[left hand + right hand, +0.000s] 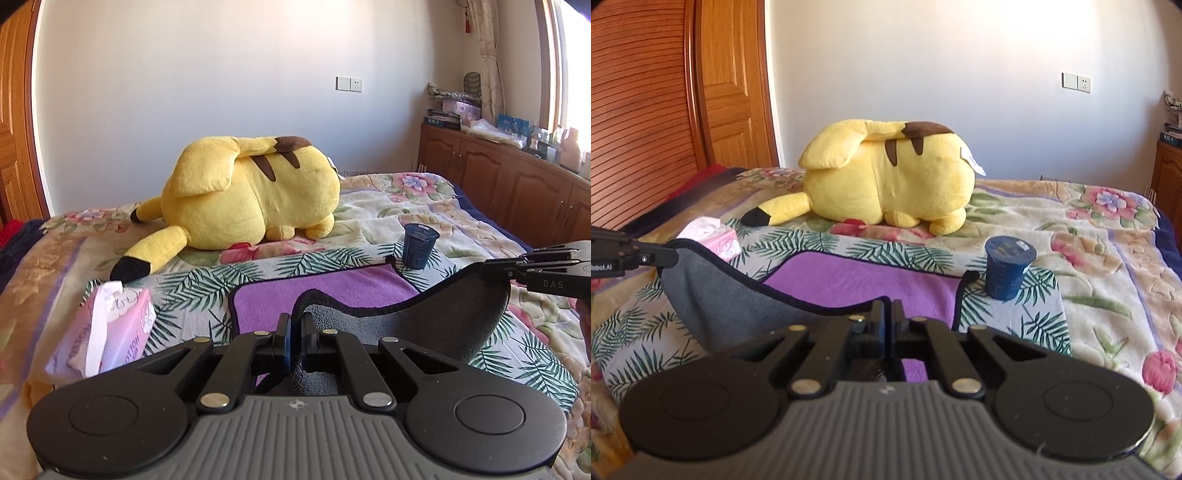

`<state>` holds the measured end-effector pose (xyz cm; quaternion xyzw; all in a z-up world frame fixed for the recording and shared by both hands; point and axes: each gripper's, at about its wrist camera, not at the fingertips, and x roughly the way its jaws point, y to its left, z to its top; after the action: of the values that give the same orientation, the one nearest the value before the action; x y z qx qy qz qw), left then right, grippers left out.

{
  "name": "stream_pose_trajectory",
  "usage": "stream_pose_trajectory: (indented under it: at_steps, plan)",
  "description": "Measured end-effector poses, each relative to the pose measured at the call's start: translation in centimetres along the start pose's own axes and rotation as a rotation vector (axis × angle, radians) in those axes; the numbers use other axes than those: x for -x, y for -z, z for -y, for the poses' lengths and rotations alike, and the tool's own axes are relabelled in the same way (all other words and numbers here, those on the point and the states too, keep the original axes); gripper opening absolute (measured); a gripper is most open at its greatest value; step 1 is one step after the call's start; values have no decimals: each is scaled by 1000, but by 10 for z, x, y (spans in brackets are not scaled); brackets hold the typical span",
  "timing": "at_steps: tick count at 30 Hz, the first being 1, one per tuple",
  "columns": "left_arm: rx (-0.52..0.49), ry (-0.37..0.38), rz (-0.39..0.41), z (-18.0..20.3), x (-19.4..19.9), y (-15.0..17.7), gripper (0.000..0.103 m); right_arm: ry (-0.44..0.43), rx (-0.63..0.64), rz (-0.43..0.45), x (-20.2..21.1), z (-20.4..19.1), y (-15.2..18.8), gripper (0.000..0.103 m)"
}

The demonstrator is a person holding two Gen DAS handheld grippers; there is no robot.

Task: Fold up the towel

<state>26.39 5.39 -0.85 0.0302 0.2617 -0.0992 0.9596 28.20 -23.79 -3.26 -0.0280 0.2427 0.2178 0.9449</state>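
Above the bed, both claws pinch the towel

Black hand-held gripper, ribbed grey base, silver rivets.

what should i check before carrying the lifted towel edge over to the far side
1. Left gripper shut on the towel edge: ok.
2. Right gripper shut on the same edge: ok.
3. Near edge lifted, grey underside showing: ok.
4. Blue cup beside the towel's far right corner, close to the fold path: not ok.
5. Tissue pack apart from the towel: ok.
6. Far edge lying flat: cannot tell.
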Motion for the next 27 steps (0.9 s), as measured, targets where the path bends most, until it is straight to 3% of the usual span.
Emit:
stream_pose_trajectory:
  at_steps: [27]
  plan:
    - [-27, -56, 75, -5, -25, -42, 0, 50, 89, 71, -23, 8, -38, 3]
